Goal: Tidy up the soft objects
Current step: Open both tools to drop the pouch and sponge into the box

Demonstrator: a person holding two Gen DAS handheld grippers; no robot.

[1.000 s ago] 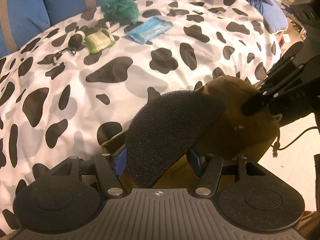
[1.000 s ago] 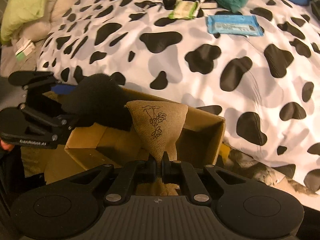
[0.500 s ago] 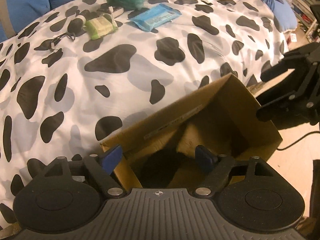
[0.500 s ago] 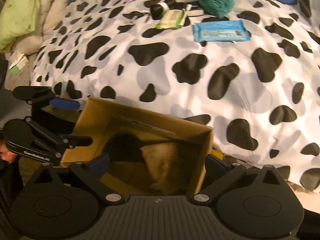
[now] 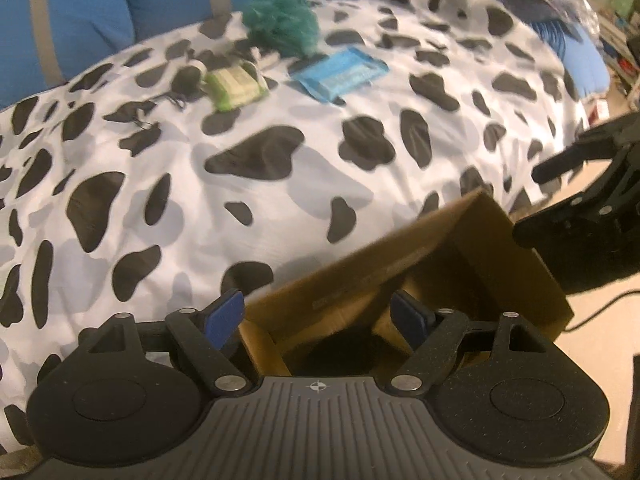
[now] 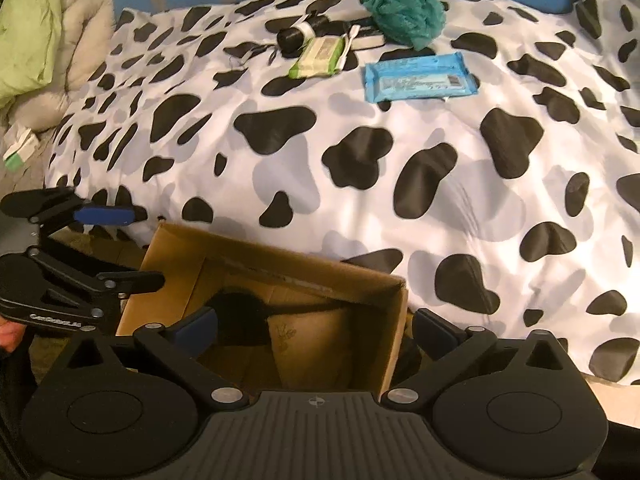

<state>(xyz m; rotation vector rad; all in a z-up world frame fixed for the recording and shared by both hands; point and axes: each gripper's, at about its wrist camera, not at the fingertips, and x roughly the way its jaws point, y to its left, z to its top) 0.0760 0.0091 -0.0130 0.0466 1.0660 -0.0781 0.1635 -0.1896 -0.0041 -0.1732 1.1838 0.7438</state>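
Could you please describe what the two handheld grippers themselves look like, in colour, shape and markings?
Both the left gripper and right gripper are matte black, with ribbed grey bodies, round side discs, silver screws, a crosshair mark and blue finger pads.

both wrist views overlook box [image 5: 460,248], bedspread [image 6: 360,152]

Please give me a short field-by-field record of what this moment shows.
surface: cow-print bedspread
container: cardboard box, open, at the bed's near edge
in box: black sponge beside burlap pouch
on bed: green loofah, blue wipes pack, green wipes pack, black roll
left claw: open, empty, above box
right claw: open, empty, above box
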